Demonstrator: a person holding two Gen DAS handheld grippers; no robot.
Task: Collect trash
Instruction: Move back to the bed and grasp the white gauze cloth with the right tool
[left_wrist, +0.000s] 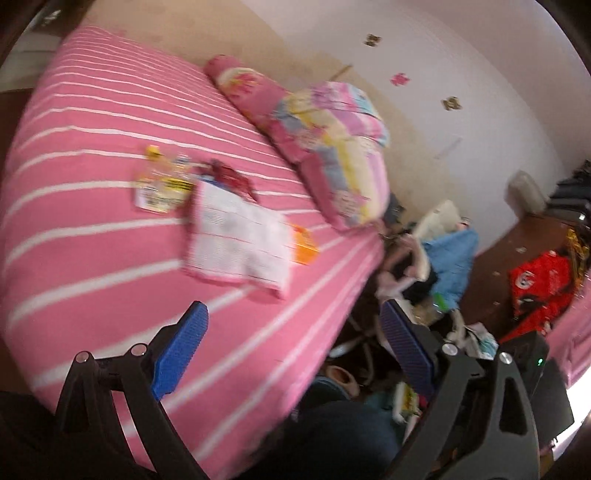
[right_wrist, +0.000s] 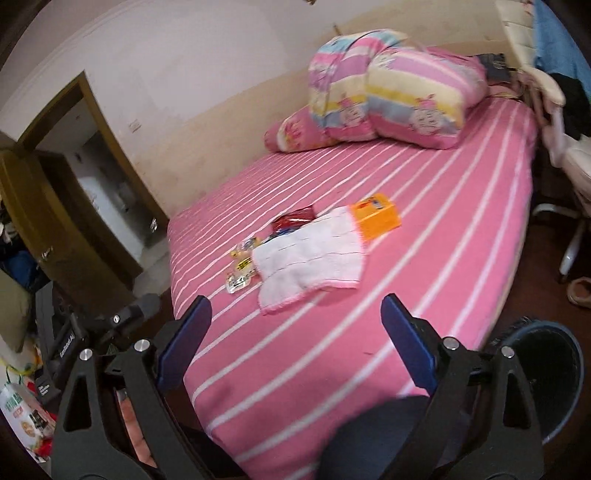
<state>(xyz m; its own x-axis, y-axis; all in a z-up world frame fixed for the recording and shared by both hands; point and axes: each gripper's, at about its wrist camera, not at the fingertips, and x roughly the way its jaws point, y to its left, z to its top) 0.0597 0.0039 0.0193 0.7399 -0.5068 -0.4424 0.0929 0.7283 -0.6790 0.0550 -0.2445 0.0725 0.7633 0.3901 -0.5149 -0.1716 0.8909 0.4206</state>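
Note:
A small heap of trash lies mid-bed on the pink striped sheet (right_wrist: 424, 229): a clear yellow-printed wrapper (right_wrist: 242, 267) (left_wrist: 162, 186), a red wrapper (right_wrist: 293, 218) (left_wrist: 231, 175), and an orange box (right_wrist: 376, 218) (left_wrist: 304, 245). A white cloth with pink trim (right_wrist: 310, 266) (left_wrist: 238, 242) partly covers them. My left gripper (left_wrist: 295, 328) hovers over the bed's near edge, open and empty. My right gripper (right_wrist: 295, 321) hangs short of the heap, also open with nothing between its blue pads.
Striped pillows (right_wrist: 399, 96) and a pink bolster (left_wrist: 236, 83) lie at the head of the bed. A dark round bin (right_wrist: 543, 373) stands on the floor at the bed's near corner. Clothes, a blue cloth (left_wrist: 452, 258) and a red bag (left_wrist: 541, 291) clutter the floor.

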